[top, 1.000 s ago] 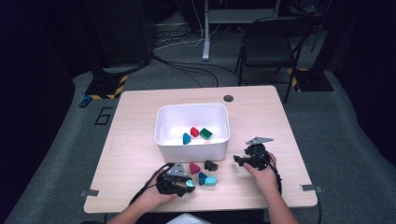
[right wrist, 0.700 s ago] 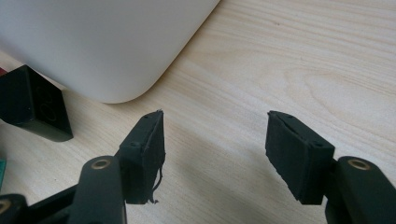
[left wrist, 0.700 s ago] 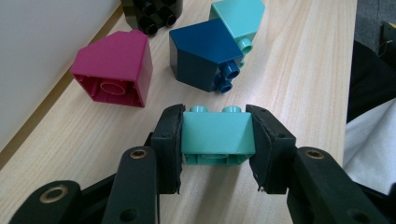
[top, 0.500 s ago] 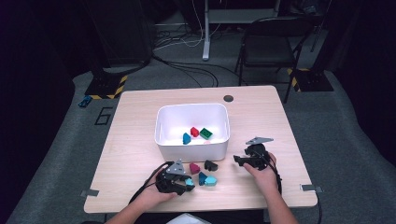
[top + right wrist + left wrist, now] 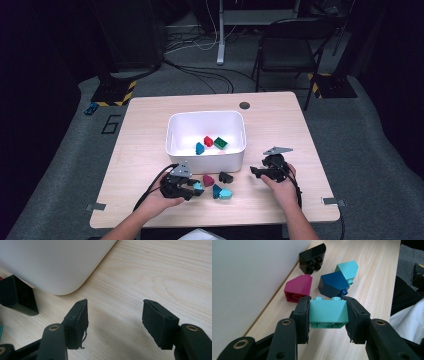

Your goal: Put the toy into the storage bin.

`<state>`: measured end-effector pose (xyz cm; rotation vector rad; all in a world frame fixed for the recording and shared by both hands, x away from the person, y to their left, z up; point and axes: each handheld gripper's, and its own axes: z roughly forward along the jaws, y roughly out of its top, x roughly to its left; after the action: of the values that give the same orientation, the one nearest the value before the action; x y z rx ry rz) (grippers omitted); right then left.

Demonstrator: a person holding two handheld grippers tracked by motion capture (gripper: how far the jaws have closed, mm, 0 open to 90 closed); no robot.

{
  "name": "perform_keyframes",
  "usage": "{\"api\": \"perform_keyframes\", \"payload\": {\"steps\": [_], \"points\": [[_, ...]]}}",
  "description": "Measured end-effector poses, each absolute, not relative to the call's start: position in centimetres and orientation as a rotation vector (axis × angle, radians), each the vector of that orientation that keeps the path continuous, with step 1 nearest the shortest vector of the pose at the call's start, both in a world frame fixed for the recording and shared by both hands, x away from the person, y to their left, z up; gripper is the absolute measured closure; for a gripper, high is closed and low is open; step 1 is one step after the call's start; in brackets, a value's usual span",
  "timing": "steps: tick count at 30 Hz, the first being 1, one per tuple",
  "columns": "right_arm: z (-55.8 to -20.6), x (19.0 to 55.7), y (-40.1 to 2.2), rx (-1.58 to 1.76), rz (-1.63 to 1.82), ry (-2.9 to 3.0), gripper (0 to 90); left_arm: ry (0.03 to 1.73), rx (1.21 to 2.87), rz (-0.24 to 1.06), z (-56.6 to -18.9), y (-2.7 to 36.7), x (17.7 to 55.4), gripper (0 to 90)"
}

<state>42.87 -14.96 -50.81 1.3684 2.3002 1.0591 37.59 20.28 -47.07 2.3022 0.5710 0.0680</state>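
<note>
1. The left gripper (image 5: 328, 315) has its jaws pressed on both sides of a turquoise brick (image 5: 328, 314), which is held clear of the table (image 5: 150, 150) at the near left.
2. The right gripper (image 5: 115, 322) has its jaws apart with nothing between them, over bare wood just right of the white bin (image 5: 206, 150).
3. Just beyond the held brick lie a magenta brick (image 5: 299, 287), a dark blue brick (image 5: 332, 284), a light turquoise brick (image 5: 347, 268) and a black brick (image 5: 312, 258).
4. Inside the bin lie red (image 5: 208, 141), green (image 5: 220, 143) and blue (image 5: 199, 148) bricks.

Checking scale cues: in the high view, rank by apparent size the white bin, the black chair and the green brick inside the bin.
1. black chair, though it stands farther off
2. white bin
3. green brick, plainly smallest
</note>
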Motion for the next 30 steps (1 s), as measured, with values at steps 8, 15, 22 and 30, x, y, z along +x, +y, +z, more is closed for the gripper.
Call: {"api": "perform_keyframes", "payload": {"steps": [8,15,22,30], "points": [[-50.8,42.9,-15.0,1.362,1.055,2.305,37.0,0.584,2.292,0.093,-45.2,20.9,37.8,58.4],[-50.8,42.9,-15.0,1.365,1.057,2.302,37.0,0.576,2.283,0.103,-43.4,21.1,37.9,58.4],[-50.8,42.9,-15.0,1.368,1.055,2.301,37.0,0.576,2.283,0.099,-42.6,21.0,37.9,58.4],[-50.8,42.9,-15.0,1.363,1.057,2.305,37.0,0.579,2.271,0.086,-41.8,21.2,38.0,58.4]]}}
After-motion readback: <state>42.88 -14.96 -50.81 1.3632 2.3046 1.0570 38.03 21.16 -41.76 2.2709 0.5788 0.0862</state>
